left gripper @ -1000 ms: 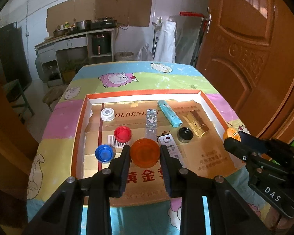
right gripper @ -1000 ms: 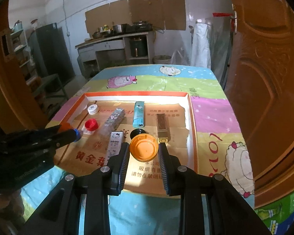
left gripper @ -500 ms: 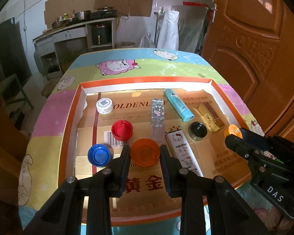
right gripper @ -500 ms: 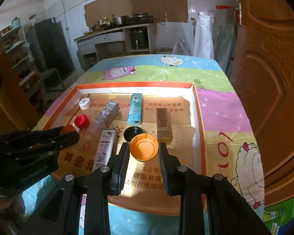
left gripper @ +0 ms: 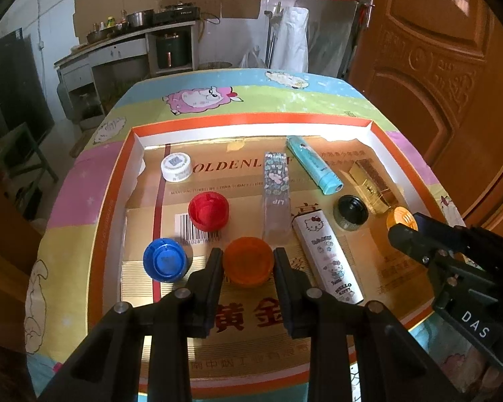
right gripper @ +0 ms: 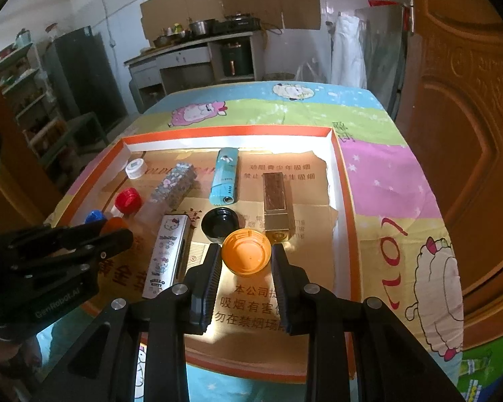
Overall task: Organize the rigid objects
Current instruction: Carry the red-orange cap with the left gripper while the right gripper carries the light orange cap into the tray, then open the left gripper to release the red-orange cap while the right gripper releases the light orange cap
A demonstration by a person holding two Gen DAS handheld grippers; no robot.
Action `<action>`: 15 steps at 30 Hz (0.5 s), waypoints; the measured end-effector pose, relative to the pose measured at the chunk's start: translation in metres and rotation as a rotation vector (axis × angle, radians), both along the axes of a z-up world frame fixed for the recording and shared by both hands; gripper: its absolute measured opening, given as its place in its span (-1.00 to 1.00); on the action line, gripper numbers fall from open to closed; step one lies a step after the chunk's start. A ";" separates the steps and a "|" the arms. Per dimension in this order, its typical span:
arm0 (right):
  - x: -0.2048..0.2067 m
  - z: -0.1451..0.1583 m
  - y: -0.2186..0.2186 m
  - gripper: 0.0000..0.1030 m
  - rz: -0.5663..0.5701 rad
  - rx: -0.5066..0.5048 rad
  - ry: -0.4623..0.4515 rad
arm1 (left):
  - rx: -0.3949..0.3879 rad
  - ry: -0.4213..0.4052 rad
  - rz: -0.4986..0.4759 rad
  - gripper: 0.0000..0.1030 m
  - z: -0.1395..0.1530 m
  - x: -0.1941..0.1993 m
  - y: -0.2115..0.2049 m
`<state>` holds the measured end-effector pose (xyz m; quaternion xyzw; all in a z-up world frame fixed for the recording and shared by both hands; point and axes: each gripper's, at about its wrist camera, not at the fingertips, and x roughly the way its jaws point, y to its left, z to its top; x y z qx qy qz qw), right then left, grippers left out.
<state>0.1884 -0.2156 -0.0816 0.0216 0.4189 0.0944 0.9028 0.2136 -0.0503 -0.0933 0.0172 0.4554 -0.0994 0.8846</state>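
Note:
My left gripper [left gripper: 248,264] is shut on a translucent dark-orange cap [left gripper: 248,261], low over the cardboard-lined tray [left gripper: 251,125], right of a blue cap [left gripper: 165,259]. My right gripper [right gripper: 246,261] is shut on a light-orange cap [right gripper: 246,251], open side up, in front of a black cap [right gripper: 219,222] and a gold lipstick box [right gripper: 277,201]. In the tray also lie a red cap [left gripper: 208,209], a white cap [left gripper: 176,166], a floral lip tube [left gripper: 276,194], a teal tube [left gripper: 313,169] and a Hello Kitty case [left gripper: 328,261].
The orange-rimmed tray sits on a table with a sheep-print cloth [right gripper: 285,104]. A wooden door [right gripper: 469,100] stands close on the right. A kitchen counter [right gripper: 191,53] is at the back. Each gripper shows in the other's view, the right one [left gripper: 409,231] and the left one [right gripper: 114,231].
Both grippers have moved forward and down over the tray, each still holding its cap. The left one's cap is now level with the blue cap.

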 end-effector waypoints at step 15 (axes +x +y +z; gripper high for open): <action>0.007 -0.015 0.001 -0.40 0.001 -0.013 0.039 | 0.036 0.000 -0.012 -0.41 -0.009 -0.001 -0.004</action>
